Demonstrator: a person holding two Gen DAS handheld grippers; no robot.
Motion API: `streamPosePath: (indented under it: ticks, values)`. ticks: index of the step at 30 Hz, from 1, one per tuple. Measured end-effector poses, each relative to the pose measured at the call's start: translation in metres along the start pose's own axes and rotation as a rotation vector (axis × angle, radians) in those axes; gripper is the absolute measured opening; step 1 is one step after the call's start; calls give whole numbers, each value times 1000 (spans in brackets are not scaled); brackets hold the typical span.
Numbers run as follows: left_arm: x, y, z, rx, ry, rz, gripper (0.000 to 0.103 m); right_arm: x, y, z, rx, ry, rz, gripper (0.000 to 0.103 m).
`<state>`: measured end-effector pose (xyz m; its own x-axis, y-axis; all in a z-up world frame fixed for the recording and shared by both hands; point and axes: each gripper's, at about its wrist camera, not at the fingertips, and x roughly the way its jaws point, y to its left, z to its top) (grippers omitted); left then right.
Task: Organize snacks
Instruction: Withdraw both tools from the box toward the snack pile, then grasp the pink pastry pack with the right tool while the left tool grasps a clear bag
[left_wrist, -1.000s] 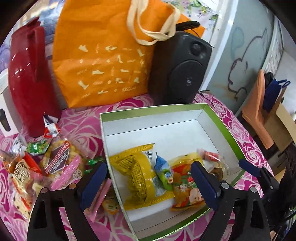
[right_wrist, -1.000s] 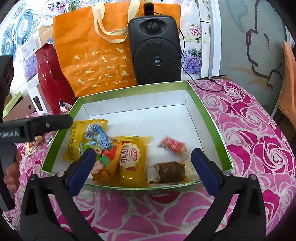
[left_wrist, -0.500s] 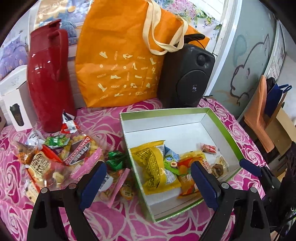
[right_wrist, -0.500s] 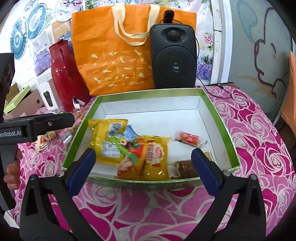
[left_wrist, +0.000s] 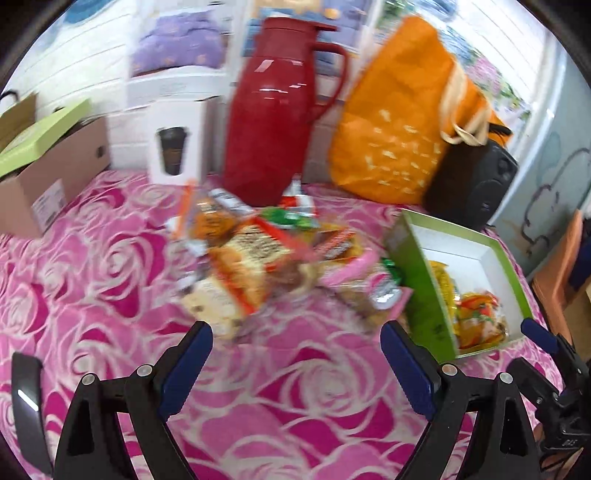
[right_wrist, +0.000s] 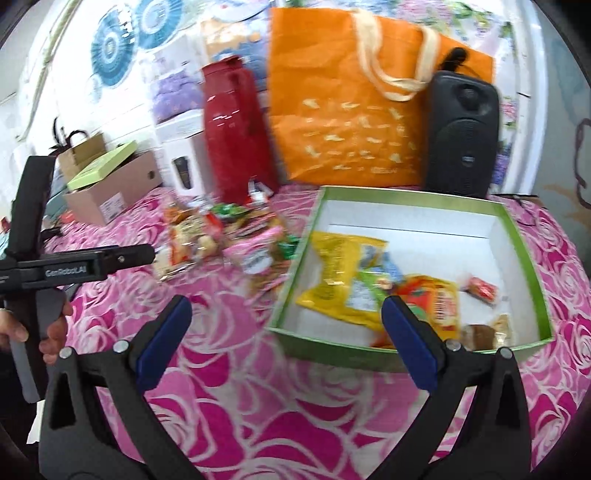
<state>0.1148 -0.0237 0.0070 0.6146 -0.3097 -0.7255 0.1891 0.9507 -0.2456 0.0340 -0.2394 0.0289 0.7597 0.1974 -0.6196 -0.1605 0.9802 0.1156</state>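
Both the left gripper (left_wrist: 295, 362) and right gripper (right_wrist: 286, 328) are hanging empty, jaws spread, over the tablecloth (left_wrist: 110, 280) (snack pile (left_wrist: 258, 258) lying beside the green box (right_wrist: 524, 236), which is holding several packets).

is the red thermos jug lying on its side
No, the red thermos jug stands upright on the table, behind the loose snack pile.

The left gripper (left_wrist: 295, 354) has swung away from the green-rimmed white cardboard box (left_wrist: 421, 295), which has slid to 3 o'clock in its view. The blurred heap of loose wrapped snacks (left_wrist: 266, 258) on the pink rose-patterned tablecloth (left_wrist: 110, 266) now sits at 12 o'clock. The right gripper (right_wrist: 288, 332) has also shifted left, putting the box at 2 o'clock.
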Motion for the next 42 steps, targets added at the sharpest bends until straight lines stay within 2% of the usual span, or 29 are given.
streamPosePath:
  ticks: [6, 9, 11, 13, 14, 16, 19, 23, 24, 25, 27, 30, 33, 35, 37, 42]
  values:
    - [-9, 45, -3, -45, -19, 25, 94, 36, 38, 9, -46, 71, 118, 102]
    - [-12, 53, -3, -40, -25, 17, 94, 58, 51, 15, -95, 107, 109, 102]
    - [-12, 55, -3, -22, -25, 0, 94, 71, 55, 19, -134, 129, 83, 95]
    - [-10, 53, -3, 2, -20, -16, 94, 88, 57, 25, -186, 156, 48, 80]
    - [-7, 50, -2, 21, -14, -27, 94, 100, 58, 28, -219, 176, 21, 78]
    - [-3, 44, 0, 54, -9, -41, 87, 113, 57, 30, -245, 201, -11, 69]
    - [4, 38, 4, 86, 7, -70, 78, 134, 52, 35, -250, 243, -40, 62]
    - [17, 25, 13, 140, 7, -81, 76, 158, 50, 34, -283, 302, -124, 60]
    - [21, 21, 17, 155, 8, -79, 73, 164, 49, 32, -289, 320, -144, 44]
    - [26, 17, 19, 168, 13, -83, 66, 165, 50, 31, -312, 317, -168, 40]
    - [38, 10, 24, 189, 31, -95, 60, 158, 49, 32, -292, 317, -149, 35]
    - [56, 2, 29, 205, 52, -87, 59, 138, 44, 31, -176, 333, -6, 35]
    - [73, -5, 33, 218, 73, -82, 59, 115, 52, 17, -160, 357, 74, 35]
    - [82, -9, 34, 220, 69, -78, 50, 104, 56, 5, -169, 369, 92, 36]
    - [93, -10, 33, 219, 95, -72, 36, 94, 60, -9, -177, 364, 89, 36]
    - [89, -1, 31, 193, 109, -103, 30, 86, 56, -25, -101, 342, 103, 45]
